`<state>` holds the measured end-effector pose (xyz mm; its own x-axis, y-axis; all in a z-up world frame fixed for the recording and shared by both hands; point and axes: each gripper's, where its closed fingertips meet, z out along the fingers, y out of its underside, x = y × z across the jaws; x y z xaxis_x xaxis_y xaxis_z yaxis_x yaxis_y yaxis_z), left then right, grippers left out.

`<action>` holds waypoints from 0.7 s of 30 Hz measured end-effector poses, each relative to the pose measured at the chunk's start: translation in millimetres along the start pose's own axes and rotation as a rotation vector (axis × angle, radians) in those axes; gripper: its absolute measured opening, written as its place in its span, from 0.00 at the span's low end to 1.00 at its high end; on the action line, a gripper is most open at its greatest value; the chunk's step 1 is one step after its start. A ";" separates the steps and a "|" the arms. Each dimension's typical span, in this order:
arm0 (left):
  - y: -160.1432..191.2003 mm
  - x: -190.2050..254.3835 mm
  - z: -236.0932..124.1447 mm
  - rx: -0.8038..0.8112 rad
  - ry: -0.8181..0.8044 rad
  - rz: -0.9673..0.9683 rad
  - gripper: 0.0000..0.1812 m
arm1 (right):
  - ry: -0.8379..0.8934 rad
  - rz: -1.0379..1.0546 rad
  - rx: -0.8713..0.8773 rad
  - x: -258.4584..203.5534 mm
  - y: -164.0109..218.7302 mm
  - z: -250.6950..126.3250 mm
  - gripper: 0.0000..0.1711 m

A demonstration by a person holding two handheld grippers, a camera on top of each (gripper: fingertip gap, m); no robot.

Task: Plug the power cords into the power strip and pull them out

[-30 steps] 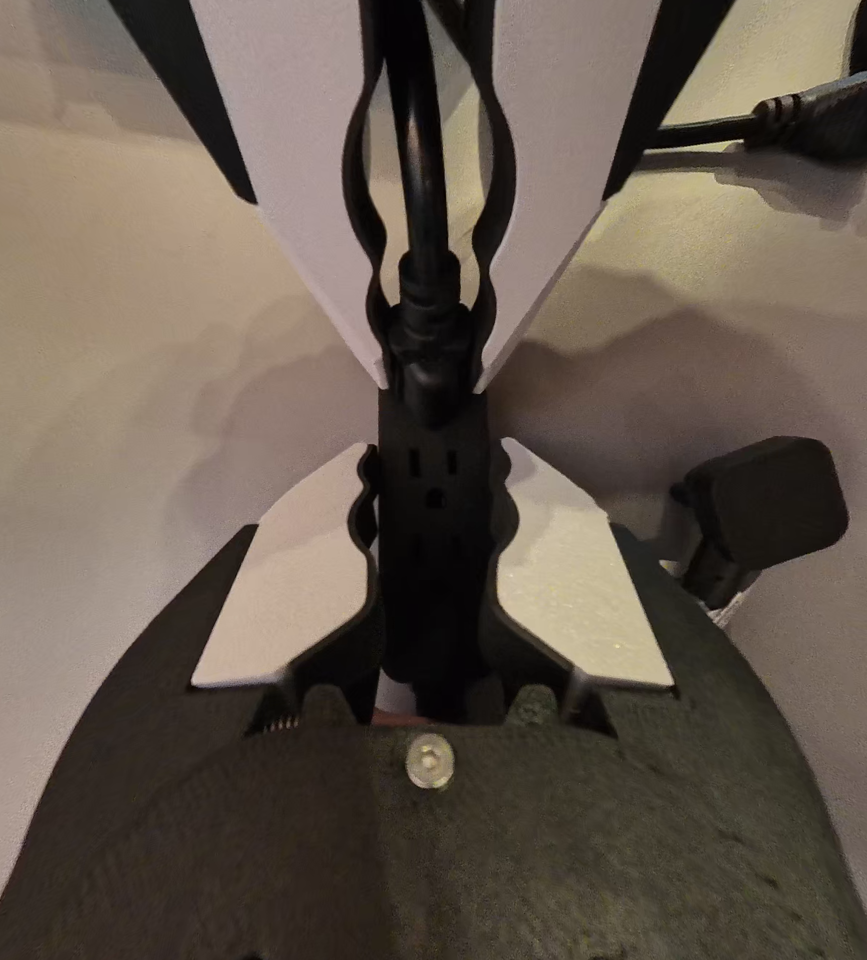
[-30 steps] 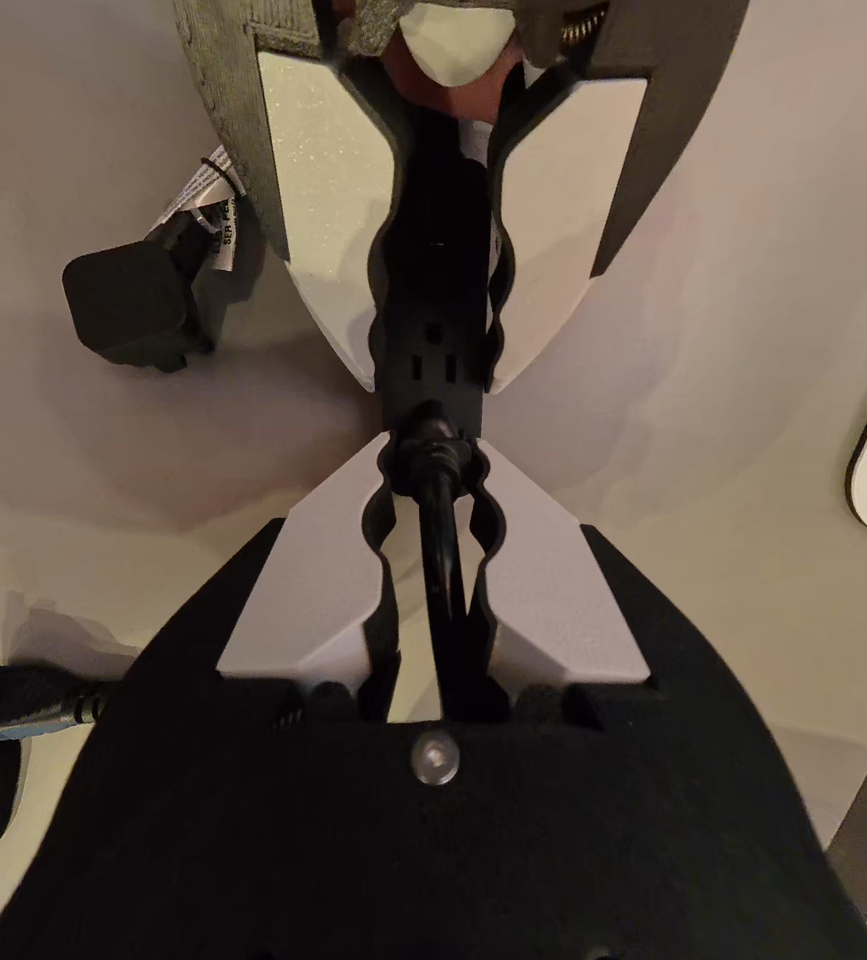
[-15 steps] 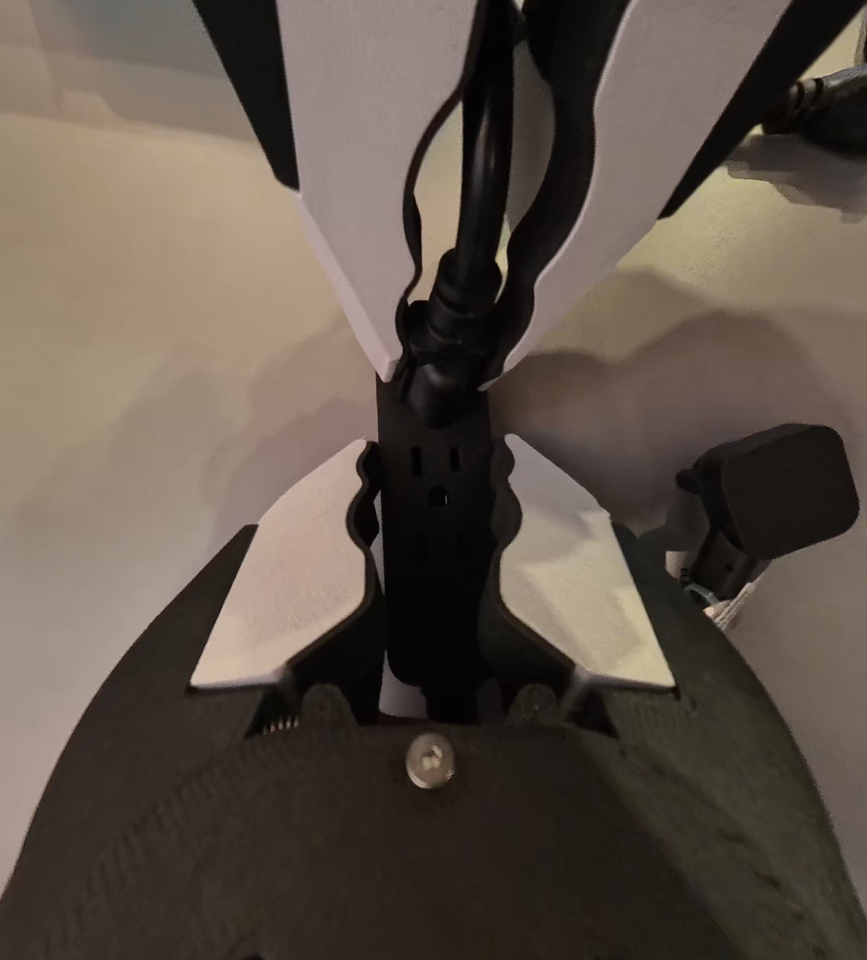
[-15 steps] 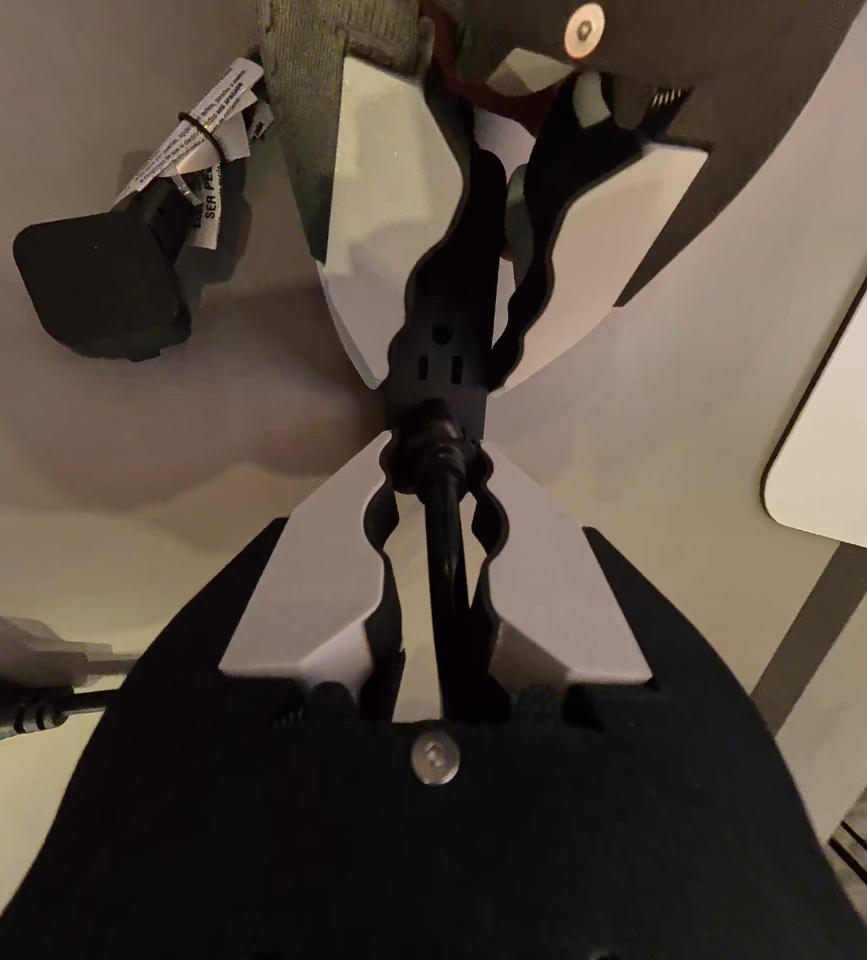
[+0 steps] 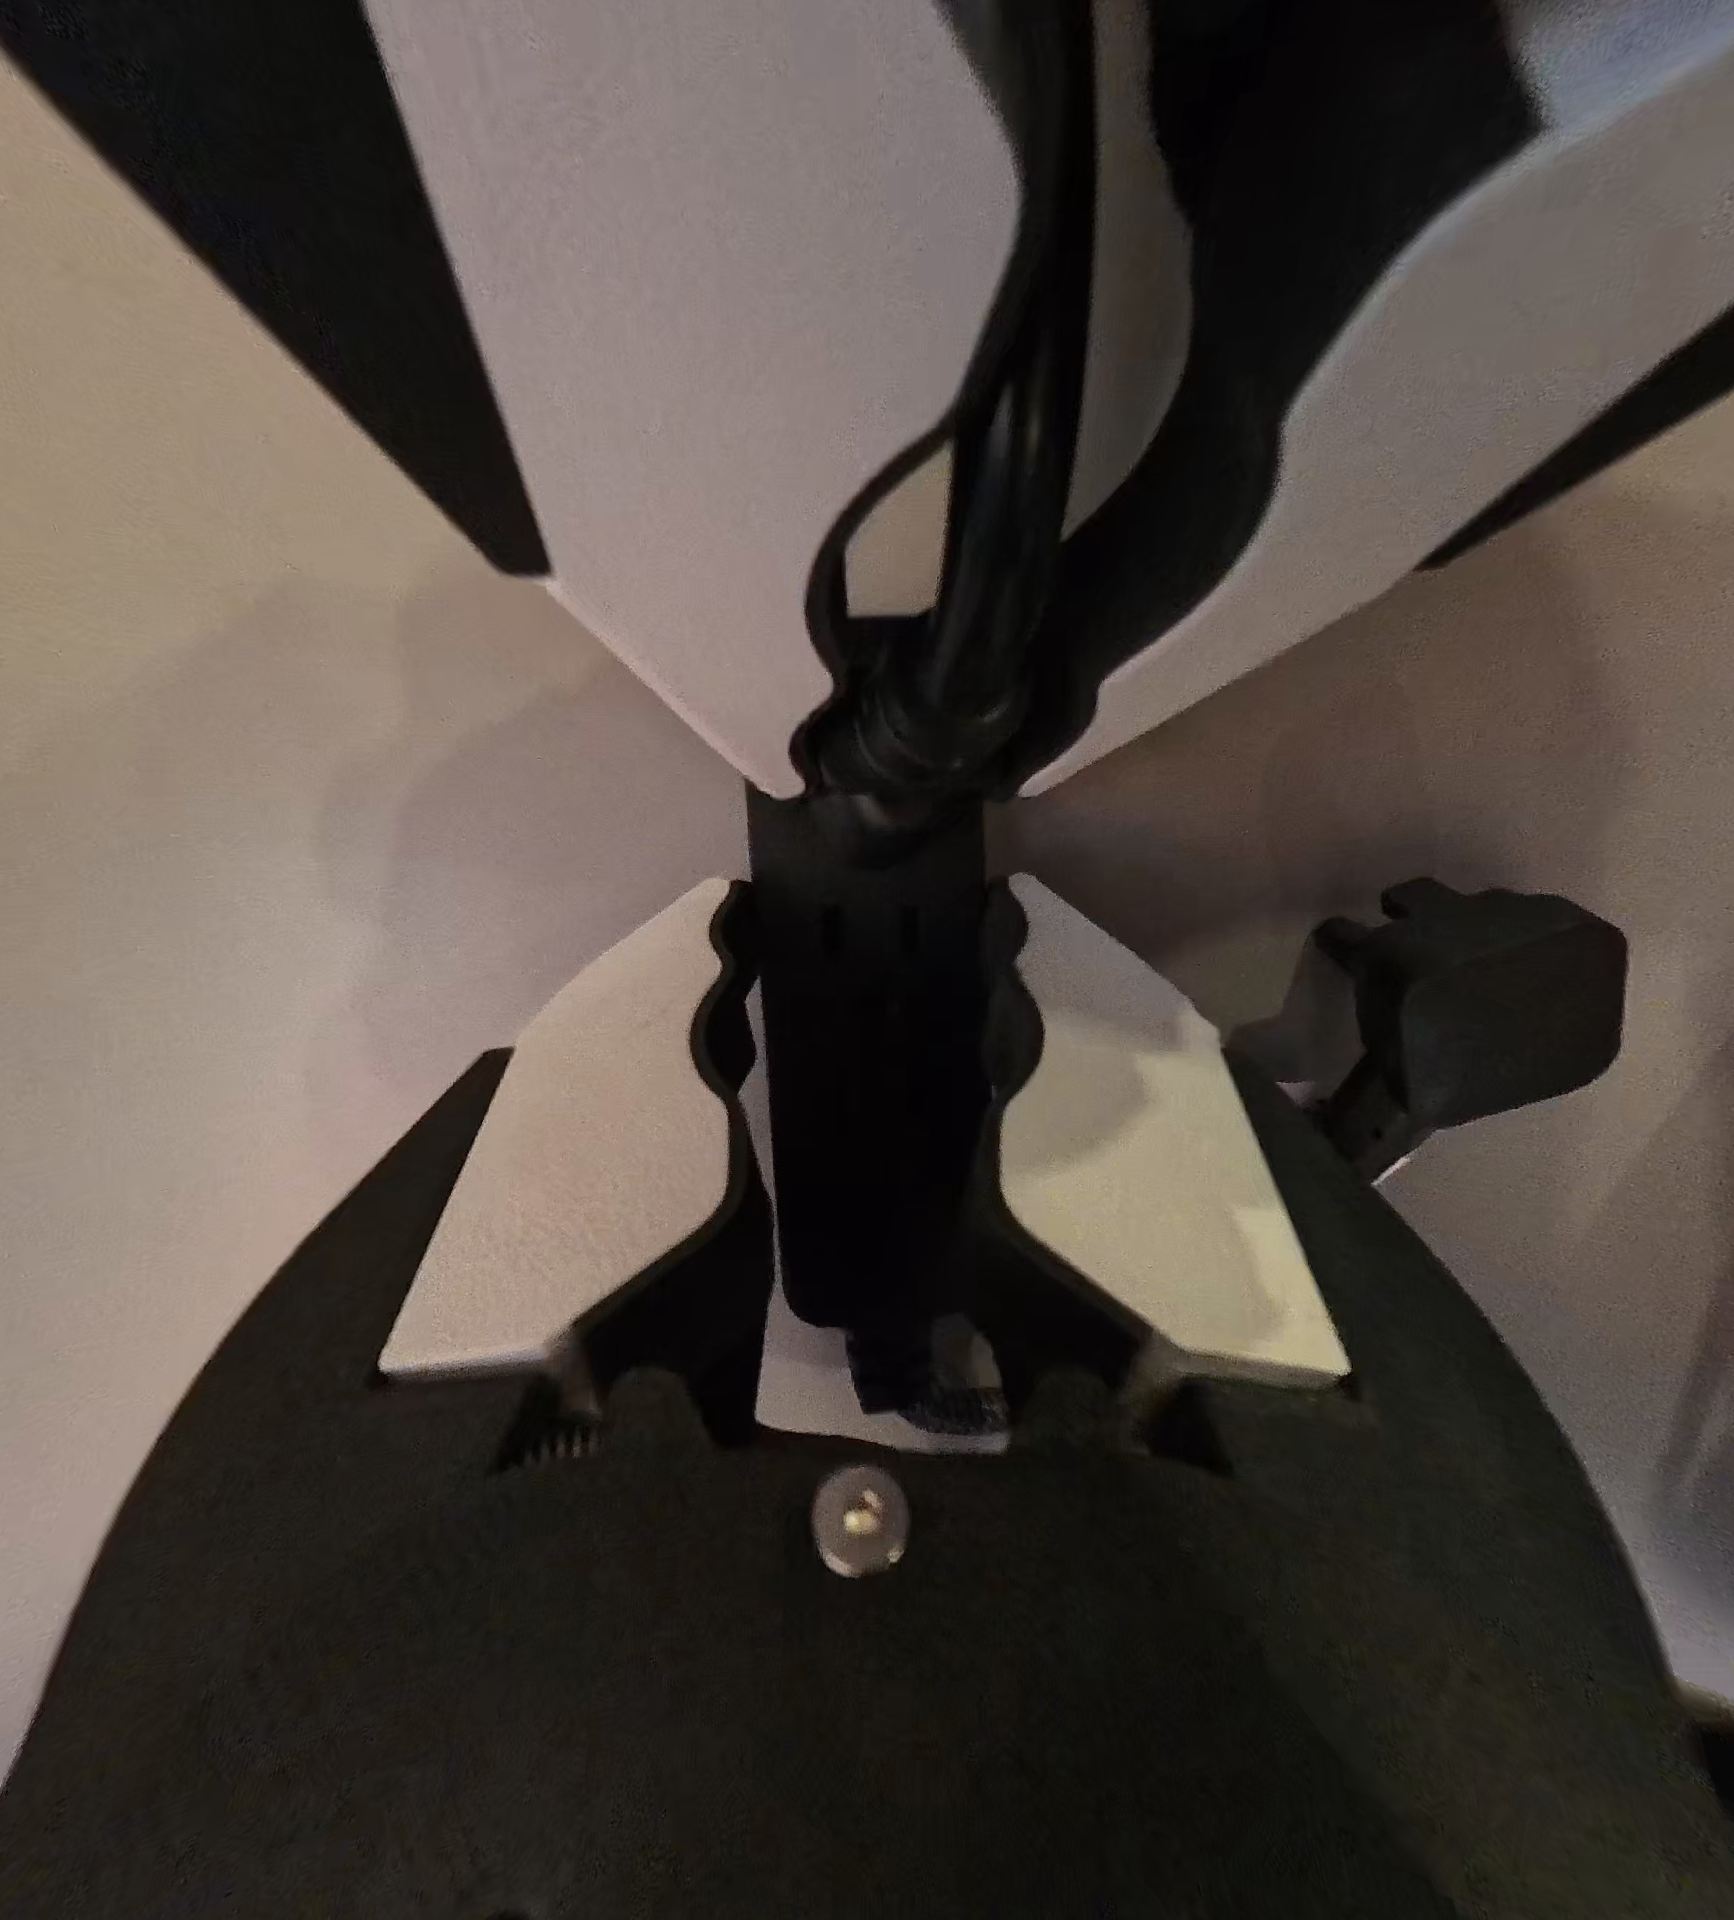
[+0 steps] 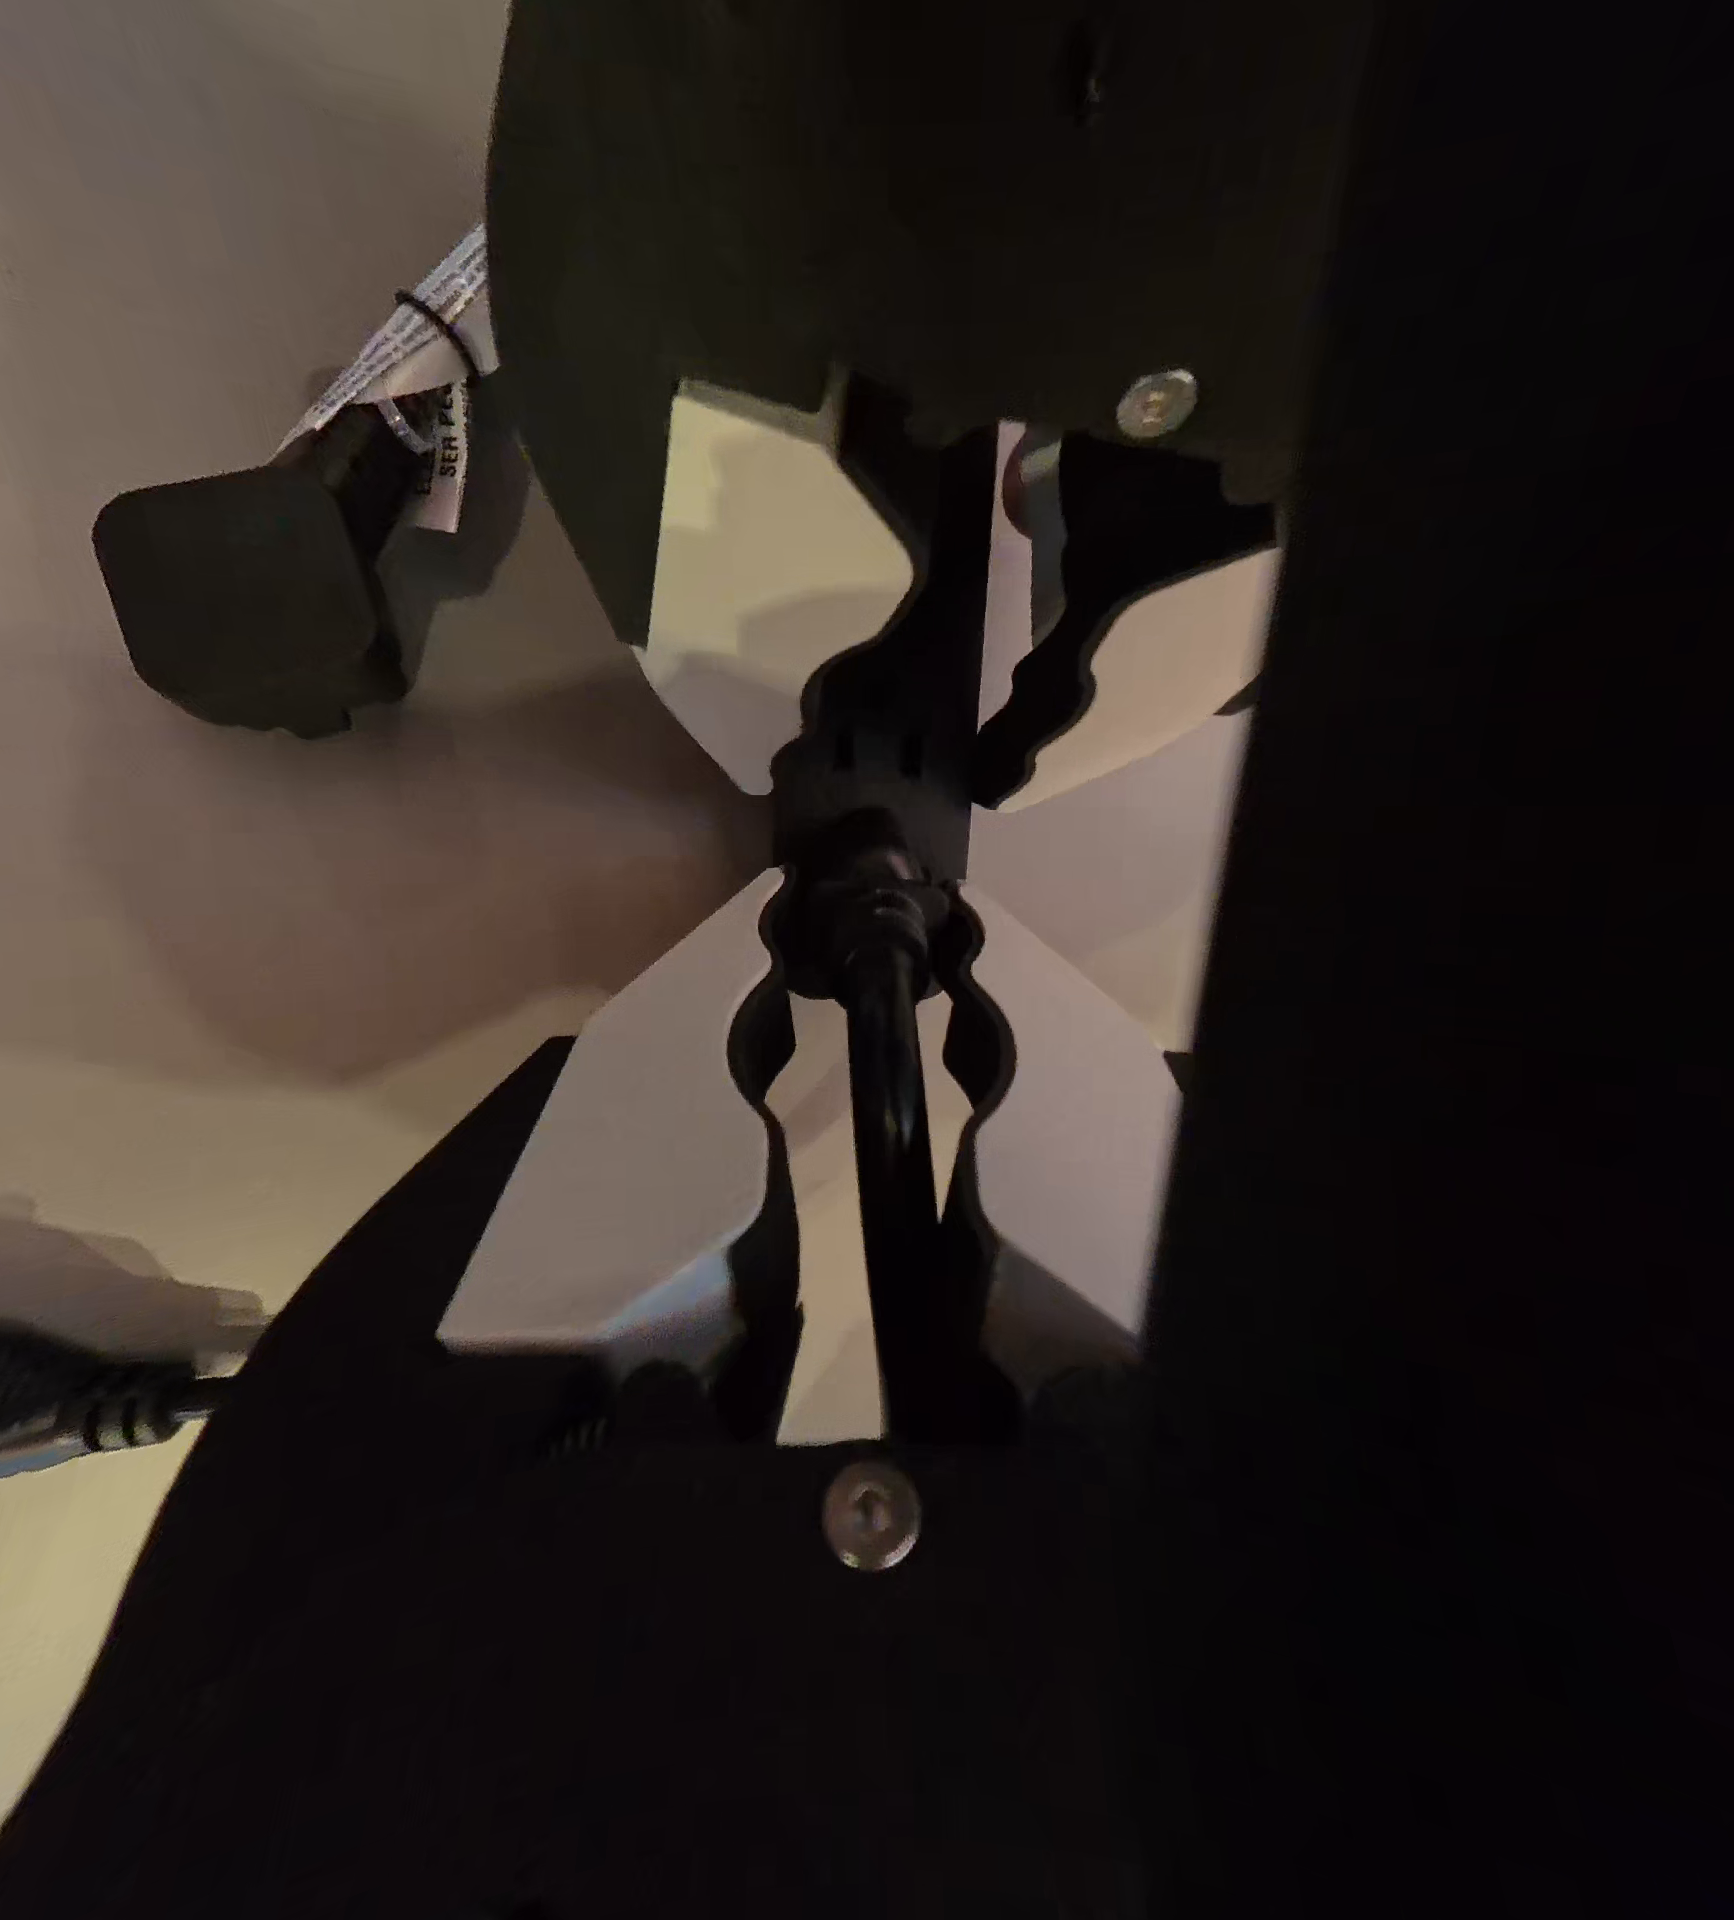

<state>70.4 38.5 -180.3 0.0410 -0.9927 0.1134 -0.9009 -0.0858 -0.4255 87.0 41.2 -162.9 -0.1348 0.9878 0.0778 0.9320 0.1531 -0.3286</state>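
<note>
Black and narrow, the power strip (image 5: 868, 1081) sits clamped between the left gripper (image 5: 868, 914) fingers, while the right gripper (image 6: 868, 914) pinches the plug (image 6: 868, 883) seated at the strip's far end. Beside the strip lies a loose black adapter (image 5: 1465, 1008) on the pale table (image 5: 219, 935); a dark upright shape (image 6: 1517, 935) blocks the right wrist view's right side.

Pale table (image 5: 219, 935): black adapter (image 5: 1476, 1018) lies on it; second black plug (image 6: 32, 1403) rests near its left edge in right view.
</note>
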 end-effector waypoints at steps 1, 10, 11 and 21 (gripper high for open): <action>0.1 -0.1 0.2 -0.005 0.013 -0.012 0.23 | -0.011 0.010 0.002 0.6 -0.1 0.1 0.12; -0.6 -0.1 0.9 0.021 0.007 0.009 0.24 | 0.081 -0.047 -0.018 -1.2 0.7 -1.2 0.12; -0.6 0.0 0.9 0.017 0.006 0.011 0.24 | 0.102 -0.068 -0.028 -1.4 0.8 -1.5 0.13; 0.3 -0.4 1.8 -0.015 0.019 0.048 0.24 | 0.000 0.000 -0.056 0.4 0.9 -0.9 0.10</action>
<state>70.9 38.7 -182.1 -0.0106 -0.9938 0.1103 -0.9079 -0.0366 -0.4177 88.0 41.7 -162.3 -0.1350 0.9878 0.0781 0.9494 0.1515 -0.2750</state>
